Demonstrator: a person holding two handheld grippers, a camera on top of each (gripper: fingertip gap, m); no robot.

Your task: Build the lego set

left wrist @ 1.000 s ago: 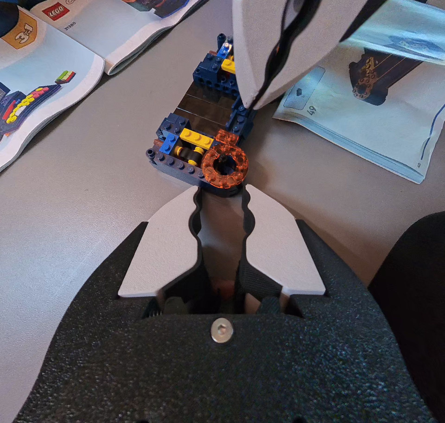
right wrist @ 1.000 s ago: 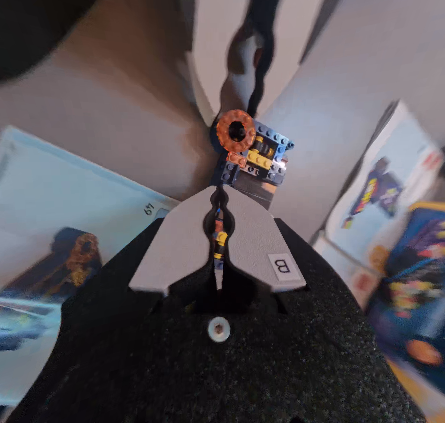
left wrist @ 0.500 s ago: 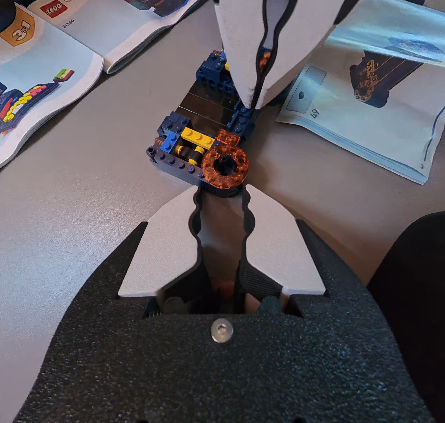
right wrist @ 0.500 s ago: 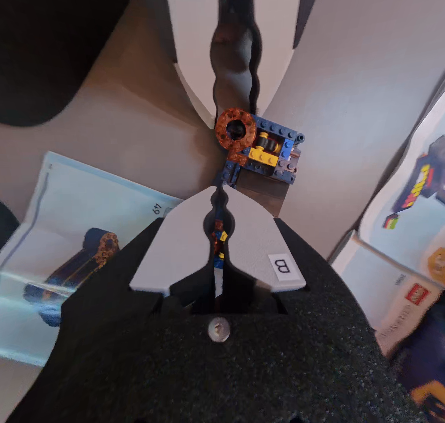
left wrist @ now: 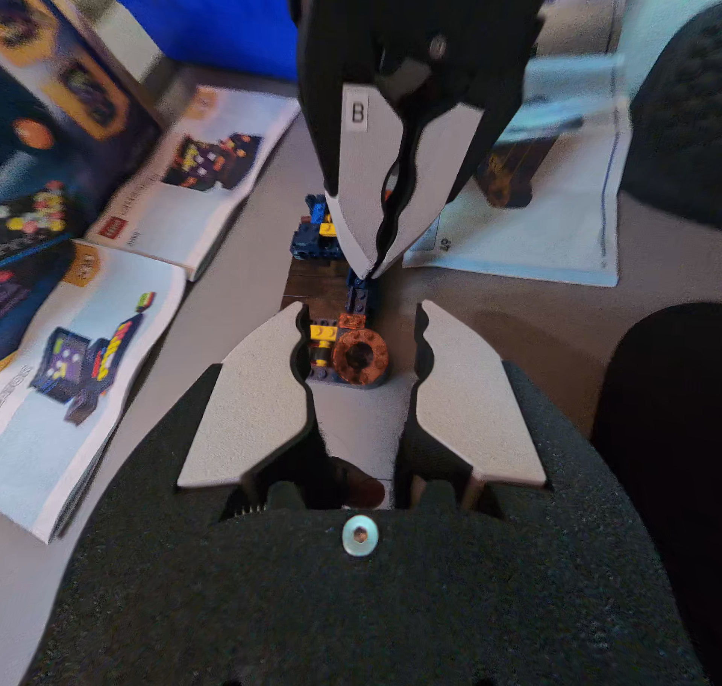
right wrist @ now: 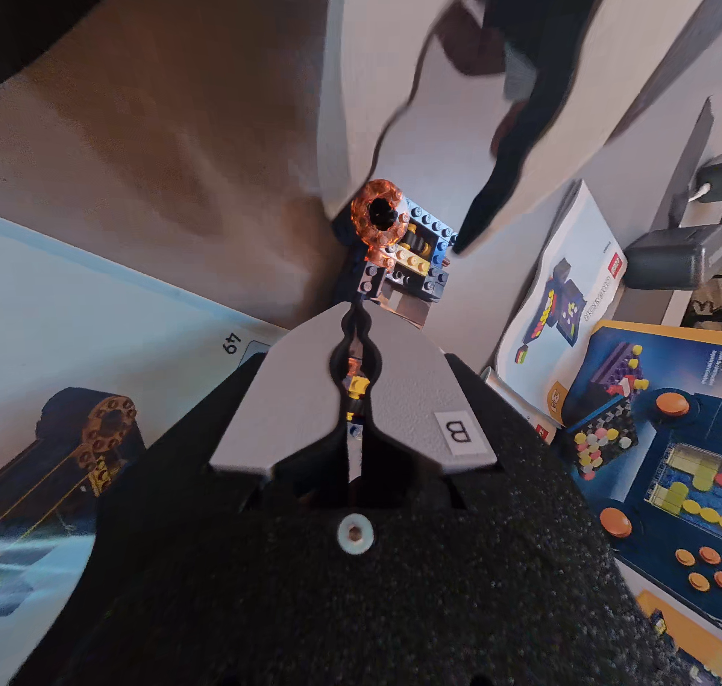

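Orange see-through ring [left wrist: 357, 356] tops the near end of a dark blue brick model [left wrist: 332, 276] on the grey table [left wrist: 242, 284]. Left gripper [left wrist: 361, 309] spreads wide around that ring end; right gripper [right wrist: 357, 307], pressed together, meets the model's middle edge.

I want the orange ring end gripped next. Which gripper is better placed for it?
Left, likely. The left gripper has open jaws either side of the orange ring. The right gripper is shut, its tips at the model's middle.
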